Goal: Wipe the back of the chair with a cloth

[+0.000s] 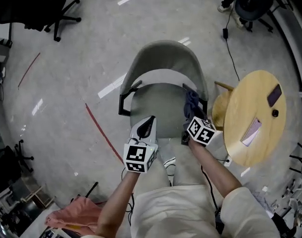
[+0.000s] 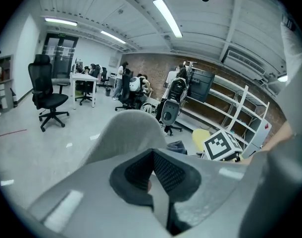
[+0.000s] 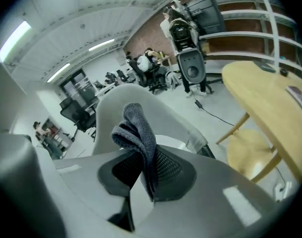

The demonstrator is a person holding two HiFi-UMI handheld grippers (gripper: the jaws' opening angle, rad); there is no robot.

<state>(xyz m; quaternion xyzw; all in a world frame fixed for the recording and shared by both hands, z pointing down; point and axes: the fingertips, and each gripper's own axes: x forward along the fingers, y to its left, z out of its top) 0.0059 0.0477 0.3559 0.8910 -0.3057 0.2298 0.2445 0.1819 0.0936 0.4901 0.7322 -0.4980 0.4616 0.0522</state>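
Grips cloth (image 3: 136, 128) clenched in R gripper (image 3: 148, 170), raised near rt end of chair back (image 1: 166, 53), prob. ready for wiping. Holds L gripper (image 2: 153, 175) closed & empty alongside, out of the way.

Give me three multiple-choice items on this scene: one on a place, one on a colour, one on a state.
1. Where does the round wooden table stand relative to the grey chair?
A. on the person's left of it
B. on the person's right of it
C. beyond its backrest

2. What colour is the cloth in the right gripper?
A. yellow
B. white
C. dark blue-grey

3. How do the jaws of the left gripper stand?
A. together, nothing between them
B. wide apart
C. shut on the cloth

Key: 1 B, the head view shows the table at the chair's right side. 2 C, the right gripper view shows dark blue-grey fabric pinched between the jaws. 3 A, the left gripper view shows the jaws meeting with nothing held.
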